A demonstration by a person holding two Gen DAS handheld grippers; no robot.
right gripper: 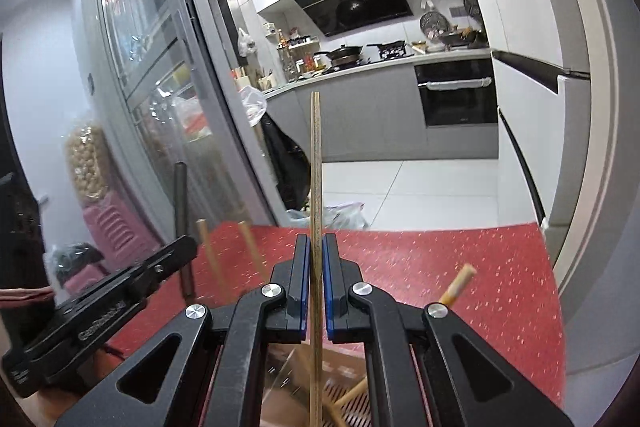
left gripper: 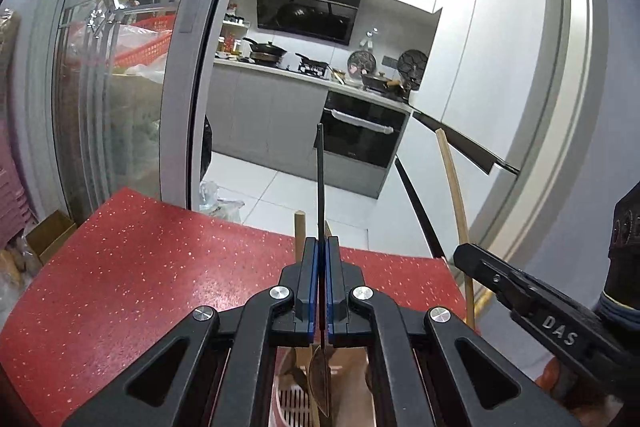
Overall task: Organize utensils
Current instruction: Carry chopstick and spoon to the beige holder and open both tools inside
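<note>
Left claw (left gripper: 321, 263) clamps a thin black-handled knife (left gripper: 320, 179); right claw (right gripper: 316, 259) pinches slim wooden chopsticks (right gripper: 315, 163).

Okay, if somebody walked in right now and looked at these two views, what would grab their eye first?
Probably the red speckled table filling the foreground. Then the two utensils standing up from shut jaws: the left gripper pinches a black-handled utensil, and the right gripper pinches a wooden chopstick, with the kitchen behind.

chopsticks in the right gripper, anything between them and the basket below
Nothing visible blocks them. The right gripper is shut on the chopsticks, and their lower end already hangs over the slotted basket, among other wooden utensils leaning there. The left gripper, off to the side, is not in the path.
</note>
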